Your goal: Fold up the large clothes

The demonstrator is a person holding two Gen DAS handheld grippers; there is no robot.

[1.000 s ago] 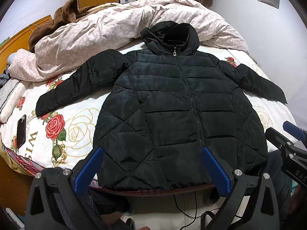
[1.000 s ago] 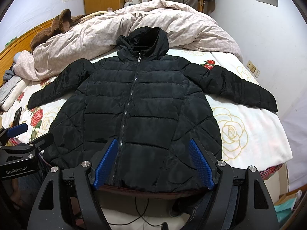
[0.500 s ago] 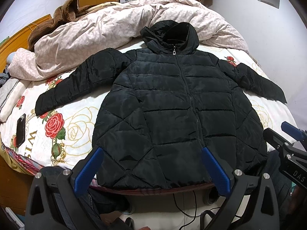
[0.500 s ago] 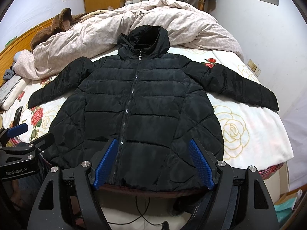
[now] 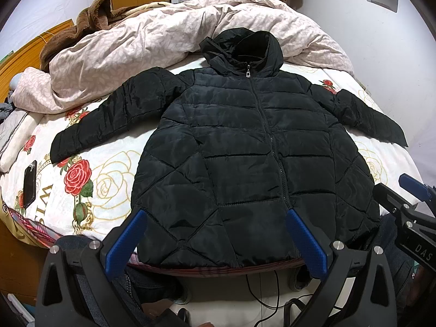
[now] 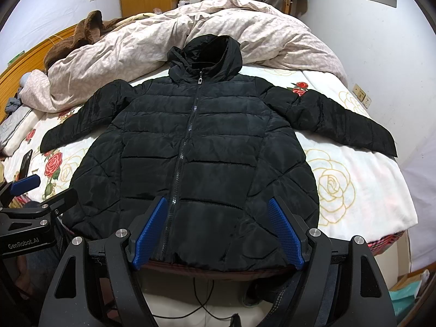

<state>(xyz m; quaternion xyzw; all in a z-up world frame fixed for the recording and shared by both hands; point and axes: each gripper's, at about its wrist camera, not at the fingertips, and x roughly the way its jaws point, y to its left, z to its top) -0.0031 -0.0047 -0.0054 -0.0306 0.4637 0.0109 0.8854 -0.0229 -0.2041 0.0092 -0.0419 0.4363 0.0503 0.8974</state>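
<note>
A black hooded puffer jacket [image 5: 245, 152] lies flat, zipped, face up on the bed, sleeves spread to both sides, hood towards the quilt; it also shows in the right wrist view [image 6: 196, 147]. My left gripper [image 5: 215, 242] is open and empty, hovering just off the bed's near edge by the jacket's hem, left of the zip. My right gripper [image 6: 218, 231] is open and empty, at the hem right of the zip. Each gripper shows at the edge of the other's view.
A pink quilt [image 5: 169, 32] and brown blanket [image 5: 90, 13] are heaped at the far side of the bed. A black phone [image 5: 29, 184] lies on the rose-print sheet [image 5: 90, 179] at the left edge. Cables lie on the floor [image 5: 261, 297] below. A wall is at right.
Both views have shifted very slightly; the jacket sits a touch higher in the right wrist view. Both grippers stay open and the jacket has not moved.
</note>
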